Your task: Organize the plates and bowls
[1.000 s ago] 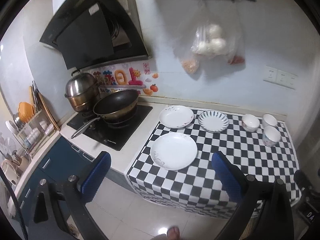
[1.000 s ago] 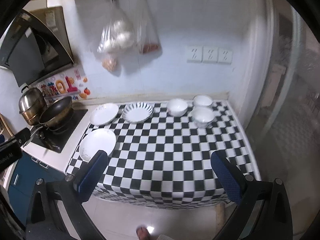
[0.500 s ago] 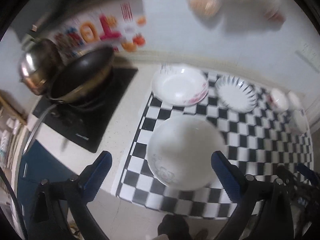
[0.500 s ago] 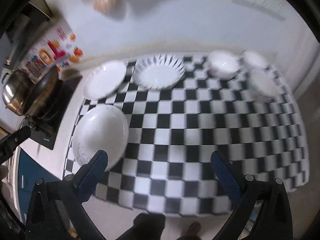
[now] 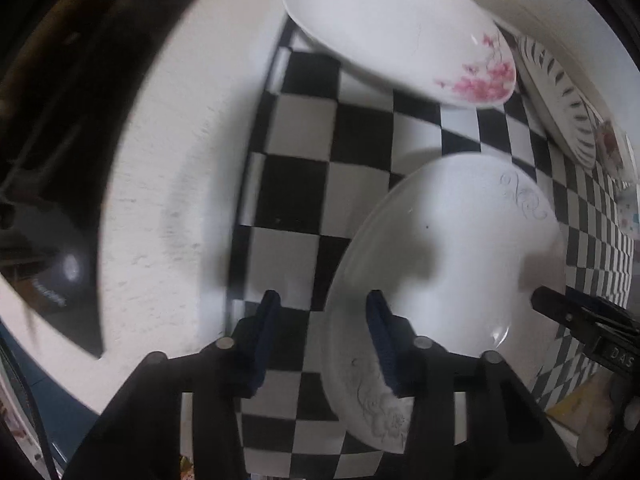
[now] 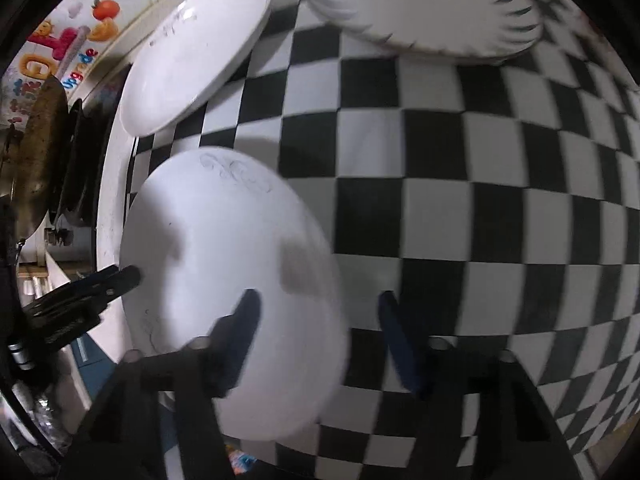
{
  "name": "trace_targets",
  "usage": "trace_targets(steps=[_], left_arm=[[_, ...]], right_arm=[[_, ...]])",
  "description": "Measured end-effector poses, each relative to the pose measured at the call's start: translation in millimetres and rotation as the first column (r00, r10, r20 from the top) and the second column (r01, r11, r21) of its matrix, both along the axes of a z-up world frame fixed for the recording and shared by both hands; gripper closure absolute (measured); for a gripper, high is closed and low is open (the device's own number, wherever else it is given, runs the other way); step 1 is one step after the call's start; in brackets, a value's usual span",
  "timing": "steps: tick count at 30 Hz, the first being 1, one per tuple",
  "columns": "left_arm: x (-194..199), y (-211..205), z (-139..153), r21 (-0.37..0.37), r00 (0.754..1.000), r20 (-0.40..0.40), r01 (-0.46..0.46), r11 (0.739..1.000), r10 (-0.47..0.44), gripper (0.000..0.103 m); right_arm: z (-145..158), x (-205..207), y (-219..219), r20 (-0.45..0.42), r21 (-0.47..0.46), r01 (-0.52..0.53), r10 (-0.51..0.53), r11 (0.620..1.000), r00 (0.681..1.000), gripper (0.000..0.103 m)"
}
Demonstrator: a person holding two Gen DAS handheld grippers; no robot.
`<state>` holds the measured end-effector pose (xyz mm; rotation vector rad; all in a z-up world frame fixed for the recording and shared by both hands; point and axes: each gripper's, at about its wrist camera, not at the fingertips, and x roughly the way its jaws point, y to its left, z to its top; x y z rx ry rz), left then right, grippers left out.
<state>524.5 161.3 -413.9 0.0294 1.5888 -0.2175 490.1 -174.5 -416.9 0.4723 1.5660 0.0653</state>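
Note:
A large white plate (image 5: 452, 256) with grey scrollwork lies at the near left of the checkered cloth; it also shows in the right wrist view (image 6: 224, 280). My left gripper (image 5: 322, 316) is open and straddles its left rim, one finger over the plate, one over the cloth. My right gripper (image 6: 316, 316) is open and straddles its right rim the same way. Behind lie a white plate with pink flowers (image 5: 400, 28), also in the right wrist view (image 6: 196, 60), and a plate with dark striped rim (image 6: 428, 12).
The checkered cloth (image 6: 480, 184) covers the counter to the right. A bare white counter strip (image 5: 168, 184) and a black cooktop (image 5: 60, 160) lie to the left, with a wok (image 6: 40, 152) on it. Small bowls show at the far right edge (image 5: 628, 212).
Both grippers have dropped from high above the counter down to the large plate. Their jaws have narrowed and now straddle its left and right rims.

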Motion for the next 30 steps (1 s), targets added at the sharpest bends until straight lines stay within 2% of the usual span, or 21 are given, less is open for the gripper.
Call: trace_targets(steps=[1,2,4,5,10,16,25,30], left_arm=[[-1,-2,-2,-0.033,1.0,-0.02,0.002,0.999,-0.003,0.065],[-2,-3,-3,-0.049,1.0,-0.03,0.004,0.999,-0.005,0.065],[-5,-7,0,-0.053,1.0,-0.02,0.015,0.998,-0.016,0.07],[-7,-10,2,-0.053,1.0,-0.019,0.016,0.998,-0.017,0.07],[-14,-13,9,-0.052,1.0,-0.012,-0.017,0.999,0.017,0.07],[-30,-44,29,-0.029,1.0,0.021,-0.005,1.0,0.006,0.07],[-50,-147,56,-0.037,0.997,0.047,0.056,0.998,-0.054,0.07],[-57,-197,48,-0.037,0.993,0.039,0.109,0.993,-0.108,0.07]], right_arm=[[-4,2,3,-0.018,0.003,-0.002,0.002,1.0,1.0,0.06],[-9,3,5,-0.037,0.008,-0.002,0.002,1.0,0.999,0.06],[-10,6,8,-0.037,-0.023,-0.008,0.007,1.0,0.999,0.072],[-10,6,9,-0.037,-0.031,-0.008,0.007,0.999,0.999,0.074],[-8,6,5,-0.046,0.0,-0.013,0.013,1.0,0.999,0.078],[1,-1,-13,-0.016,0.008,-0.03,0.03,1.0,0.999,0.08],[29,-27,-82,0.043,0.024,0.036,-0.037,0.999,0.998,0.082],[33,-47,-122,0.048,0.018,0.082,-0.083,0.996,0.995,0.082]])
